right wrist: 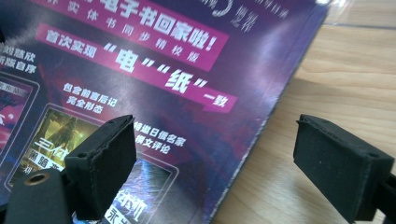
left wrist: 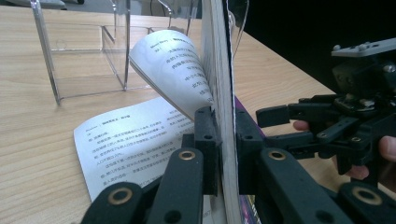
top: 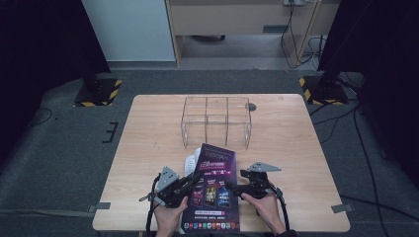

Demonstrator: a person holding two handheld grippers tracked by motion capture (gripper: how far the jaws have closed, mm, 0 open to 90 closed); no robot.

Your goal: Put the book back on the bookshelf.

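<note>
Magazine [right wrist: 154, 88] cover cut off by right gripper view's top and left edges; beyond left gripper [left wrist: 223, 140], its loose page [left wrist: 130, 140] print is blurred, unreadable.

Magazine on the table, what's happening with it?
A person is working a purple magazine with two hand-held grippers. The left gripper is clamped on a stack of pages at the magazine's edge, lifting them so one page curls over. The right gripper is open, jaws straddling the cover's other edge without pinching it. A clear acrylic organizer stands behind on the table.
</note>
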